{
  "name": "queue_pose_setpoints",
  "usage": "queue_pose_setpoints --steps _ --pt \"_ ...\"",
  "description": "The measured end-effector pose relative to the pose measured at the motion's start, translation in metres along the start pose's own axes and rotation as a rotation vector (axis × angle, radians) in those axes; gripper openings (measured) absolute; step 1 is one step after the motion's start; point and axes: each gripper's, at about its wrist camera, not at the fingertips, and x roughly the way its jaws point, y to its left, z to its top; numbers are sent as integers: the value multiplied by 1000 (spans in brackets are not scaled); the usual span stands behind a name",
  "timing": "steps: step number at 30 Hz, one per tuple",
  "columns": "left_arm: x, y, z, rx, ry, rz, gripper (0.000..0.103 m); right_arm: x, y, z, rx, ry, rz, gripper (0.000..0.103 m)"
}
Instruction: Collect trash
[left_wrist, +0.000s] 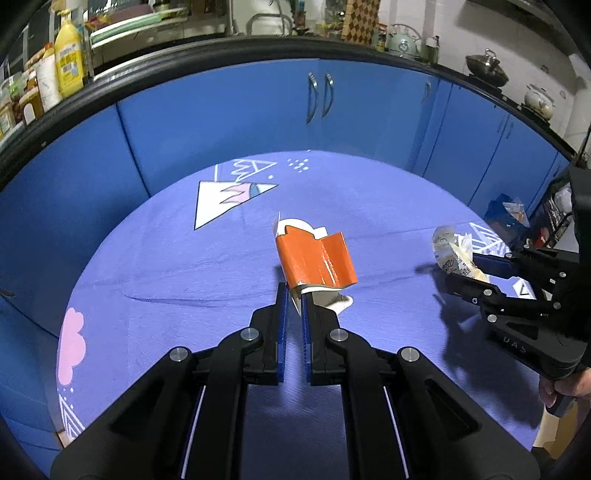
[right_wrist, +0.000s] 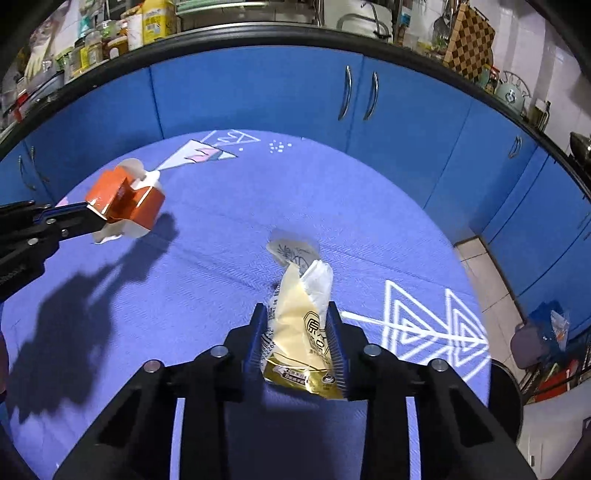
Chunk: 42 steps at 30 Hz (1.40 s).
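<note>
A torn orange and white carton (left_wrist: 314, 258) hangs just above the purple tablecloth (left_wrist: 184, 277), and my left gripper (left_wrist: 293, 295) is shut on its lower white flap. In the right wrist view that carton (right_wrist: 125, 203) shows at the left in the left gripper (right_wrist: 98, 218). A crumpled yellow and gold plastic wrapper (right_wrist: 299, 332) stands between the pads of my right gripper (right_wrist: 295, 314), which press it from both sides above the cloth (right_wrist: 221, 203). In the left wrist view the wrapper (left_wrist: 448, 247) and the right gripper (left_wrist: 467, 273) are at the right edge.
Blue cabinets (left_wrist: 258, 110) curve around the far side of the round table, under a black counter crowded with bottles (left_wrist: 68, 62) and pots. On the floor to the right are a blue bag (right_wrist: 546, 325) and clutter. A hand (left_wrist: 565, 391) holds the right gripper's handle.
</note>
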Motion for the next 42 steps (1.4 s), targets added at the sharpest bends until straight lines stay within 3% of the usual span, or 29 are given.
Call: queue_pose_setpoints --steps 16,31,42 --pt "-60 -75 8 90 -64 -52 7 -95 -31 -29 33 -110 -29 23" --pt "-77 -178 28 235 -100 -111 7 -163 -107 -66 142 -200 -117 23" --pt "-73 -240 37 322 -102 -129 8 -182 -141 -87 178 -227 -146 23"
